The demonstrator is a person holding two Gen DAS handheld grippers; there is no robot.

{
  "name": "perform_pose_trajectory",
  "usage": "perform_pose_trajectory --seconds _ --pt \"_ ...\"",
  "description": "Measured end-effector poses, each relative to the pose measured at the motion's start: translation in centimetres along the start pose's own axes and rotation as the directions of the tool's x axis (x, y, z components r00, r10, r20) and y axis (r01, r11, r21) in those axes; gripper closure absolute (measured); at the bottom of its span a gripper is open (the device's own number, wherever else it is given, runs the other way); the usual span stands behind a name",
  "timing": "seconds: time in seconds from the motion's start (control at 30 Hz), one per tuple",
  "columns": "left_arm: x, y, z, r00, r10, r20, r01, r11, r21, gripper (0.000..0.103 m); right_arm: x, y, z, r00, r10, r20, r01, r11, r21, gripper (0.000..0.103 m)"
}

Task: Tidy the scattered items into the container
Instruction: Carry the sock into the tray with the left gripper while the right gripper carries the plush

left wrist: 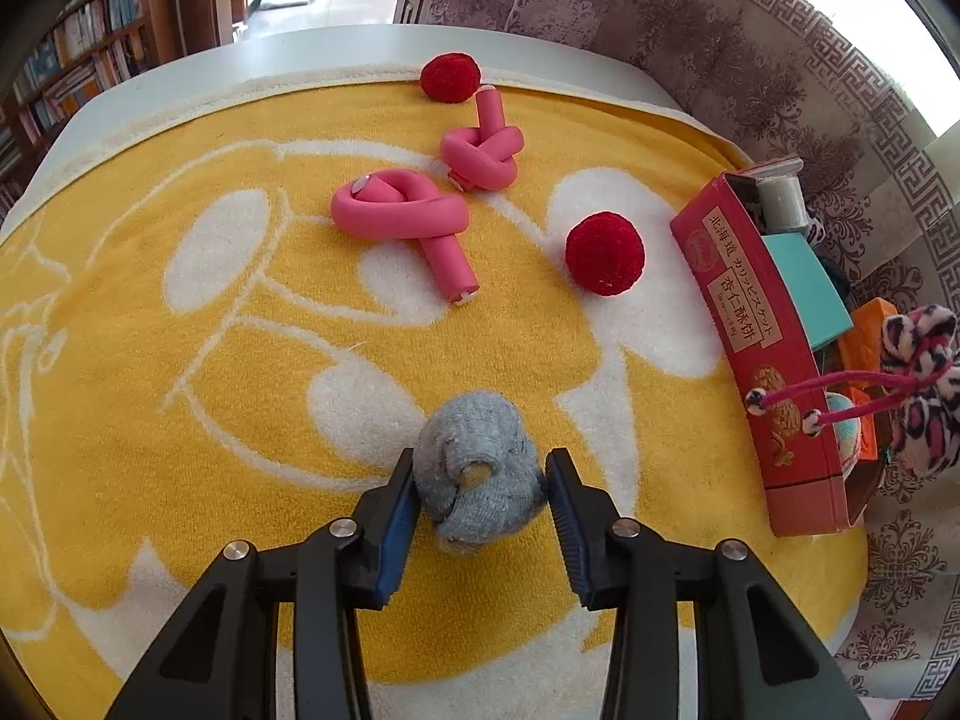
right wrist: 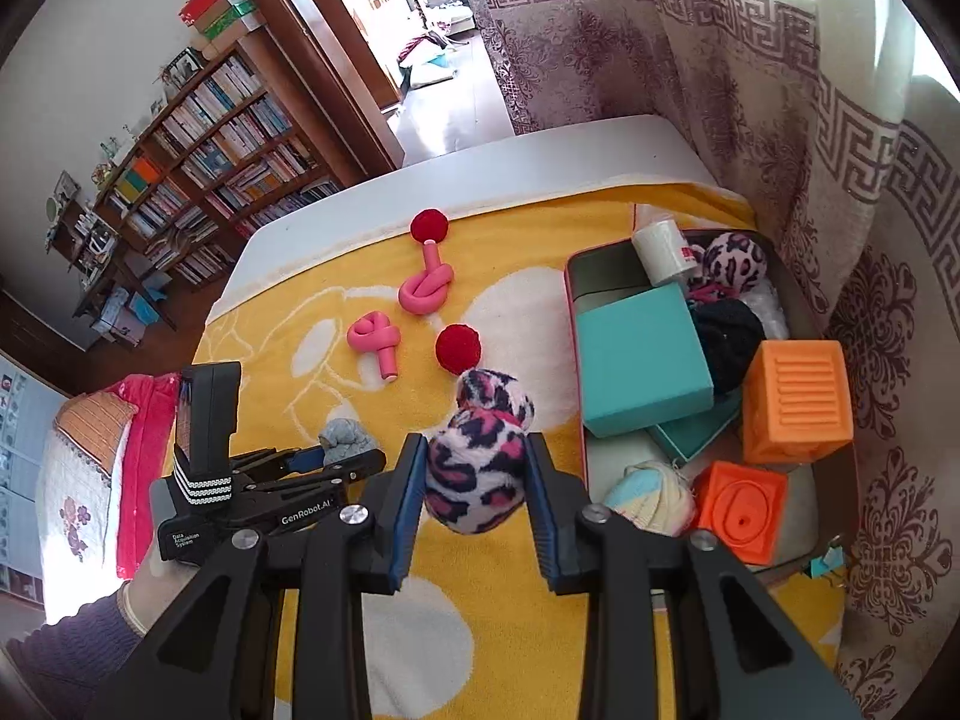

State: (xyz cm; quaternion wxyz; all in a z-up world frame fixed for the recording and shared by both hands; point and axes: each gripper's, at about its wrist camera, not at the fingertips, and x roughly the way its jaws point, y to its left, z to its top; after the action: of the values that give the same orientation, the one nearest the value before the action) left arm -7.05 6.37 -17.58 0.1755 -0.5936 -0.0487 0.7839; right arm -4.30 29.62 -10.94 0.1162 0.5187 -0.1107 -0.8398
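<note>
Nearest the left wrist camera, the left gripper (left wrist: 480, 477) has its blue-padded jaws set on either side of a rolled grey knitted sock bundle (left wrist: 477, 474) lying on the yellow-and-white terry towel (left wrist: 180, 420); the left pad touches the bundle, but whether the right pad presses it cannot be told, so the grip is uncertain. Beyond it on the towel lie two pink foam curler rods tied in knots (left wrist: 408, 216) (left wrist: 483, 153) and two red fuzzy pompom balls, one near (left wrist: 605, 253) and one at the far towel edge (left wrist: 450, 77). From the right wrist view, the right gripper (right wrist: 474, 471) is clenched on a pink, white and black leopard-print plush scrunchie (right wrist: 477, 462), held above the towel just left of the red-sided rectangular tin box (right wrist: 573, 276). That box already holds a teal cardboard box (right wrist: 639, 360), two orange plastic cubes (right wrist: 795, 402) (right wrist: 741, 510), a white thread spool (right wrist: 663, 252) and a pastel yarn ball (right wrist: 651, 495).
</note>
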Motion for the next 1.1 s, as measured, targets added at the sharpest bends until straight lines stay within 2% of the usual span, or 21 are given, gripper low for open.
perform_pose_trajectory --seconds 0.3,0.4,0.63,0.9,1.1 --pt "-2.8 -2.9 0.4 0.998 0.000 0.057 0.000 1.000 -0.004 0.060 -4.4 -4.9 -2.4 0.998 -0.041 0.042 0.038 0.997 0.074 0.068" --pt "-3.9 -4.4 0.4 0.997 -0.027 0.070 0.026 1.000 0.008 0.060 -5.4 -6.7 -2.9 0.997 -0.059 0.056 0.053 0.993 0.107 0.068" --pt "-5.1 -10.7 0.5 0.989 -0.114 0.095 0.106 0.991 0.084 0.060 -7.4 -9.2 -3.3 0.993 -0.070 0.095 0.056 0.989 0.137 0.068" --pt "-3.6 -18.0 1.6 0.975 -0.204 0.084 0.188 0.967 0.170 0.060 -9.2 -10.1 -3.1 0.988 -0.066 0.141 0.048 0.991 0.127 0.068" --pt "-1.0 -21.9 2.3 0.976 -0.214 0.046 0.199 0.955 0.222 0.060 -10.4 -11.0 -3.3 0.984 -0.073 0.162 0.051 0.990 0.131 0.068"
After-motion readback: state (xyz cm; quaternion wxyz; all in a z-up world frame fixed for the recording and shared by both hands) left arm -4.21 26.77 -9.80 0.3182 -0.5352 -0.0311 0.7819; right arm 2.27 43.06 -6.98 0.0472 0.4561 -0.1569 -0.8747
